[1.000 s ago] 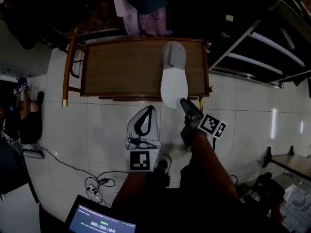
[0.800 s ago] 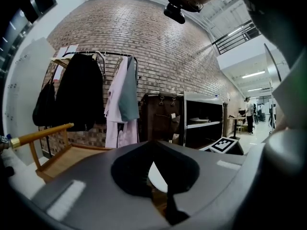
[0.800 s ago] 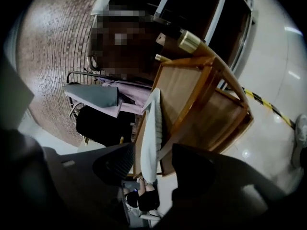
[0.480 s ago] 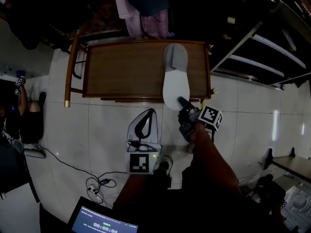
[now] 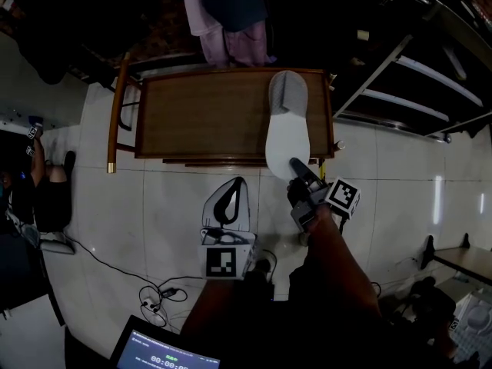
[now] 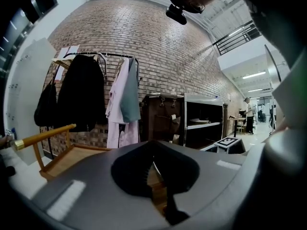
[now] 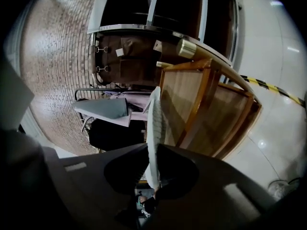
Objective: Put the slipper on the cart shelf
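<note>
From the head view: grey-and-white slipper [image 5: 286, 133] stretched along the right end of the wooden cart's top shelf [image 5: 200, 114], toe far, heel poking past the near edge; resting flat or just lifted, hard to call. In at that heel, the right gripper [image 5: 297, 166]; parked over the floor tiles just left of it and well clear, the left gripper [image 5: 237, 181]. Over to the left gripper view: fingers together, nothing between them, cart handle [image 6: 44, 135] and coat rack [image 6: 96, 95] beyond. Now the right gripper view: just been closing, and now pinched on the slipper's thin heel sole, seen edge-on, cart frame [image 7: 201, 104] to the right. Looks light and floppy, foam sole likely to sag away from the pinch, textured so hardly slippery, nothing fragile; best taken deep at the heel or mid-sole.
</note>
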The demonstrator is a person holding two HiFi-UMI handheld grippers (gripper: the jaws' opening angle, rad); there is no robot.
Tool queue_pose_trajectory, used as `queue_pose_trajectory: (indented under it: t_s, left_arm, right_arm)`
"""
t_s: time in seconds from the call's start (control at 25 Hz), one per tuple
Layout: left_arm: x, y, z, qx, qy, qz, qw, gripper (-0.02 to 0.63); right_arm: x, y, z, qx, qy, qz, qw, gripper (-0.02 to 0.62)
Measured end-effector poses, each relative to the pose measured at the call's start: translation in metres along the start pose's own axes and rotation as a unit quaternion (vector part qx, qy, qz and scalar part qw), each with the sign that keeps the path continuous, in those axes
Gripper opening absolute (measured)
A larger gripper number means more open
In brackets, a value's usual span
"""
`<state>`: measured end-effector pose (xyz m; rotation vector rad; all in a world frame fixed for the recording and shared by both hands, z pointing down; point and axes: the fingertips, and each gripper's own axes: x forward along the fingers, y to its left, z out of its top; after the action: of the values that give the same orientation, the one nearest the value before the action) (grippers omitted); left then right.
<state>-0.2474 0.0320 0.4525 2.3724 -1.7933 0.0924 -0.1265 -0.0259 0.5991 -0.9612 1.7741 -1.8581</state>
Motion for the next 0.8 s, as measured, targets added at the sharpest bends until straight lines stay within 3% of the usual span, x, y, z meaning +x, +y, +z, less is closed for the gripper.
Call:
queue_pose_trajectory:
  t_s: [0.16, 0.28, 0.36, 0.44, 0.52, 0.72, 0.8]
  left_arm:
    - [-0.005, 0.003, 0.005, -0.005, -0.001, 0.001, 1.0000, 0.015]
    - [-0.008, 0.005, 0.013, -0.005, -0.009, 0.003, 0.9999, 0.015]
    - [-0.010, 0.008, 0.018, -0.010, -0.015, 0.003, 0.9998, 0.015]
    - [-0.013, 0.010, 0.026, -0.022, -0.022, 0.003, 0.9995, 0.015]
    - [-0.015, 0.010, 0.034, -0.026, -0.028, 0.002, 0.9993, 0.015]
    - [-0.020, 0.005, 0.049, -0.044, -0.051, -0.012, 0.9976, 0.015]
    - [-0.023, 0.004, 0.054, -0.041, -0.060, -0.006, 0.9973, 0.015]
  right_arm:
    - [-0.013, 0.026, 0.000, -0.026, -0.014, 0.024, 0.999, 0.044]
    - [-0.030, 0.045, 0.007, -0.143, -0.034, -0.013, 0.989, 0.044]
    - [-0.043, 0.061, 0.013, -0.248, -0.061, -0.045, 0.966, 0.044]
    - [-0.054, 0.085, 0.019, -0.342, -0.100, -0.053, 0.933, 0.044]
    - [-0.067, 0.107, 0.023, -0.428, -0.142, -0.068, 0.890, 0.044]
    - [-0.104, 0.165, 0.025, -0.607, -0.230, -0.111, 0.753, 0.043]
    - [-0.112, 0.178, 0.022, -0.635, -0.246, -0.112, 0.723, 0.043]
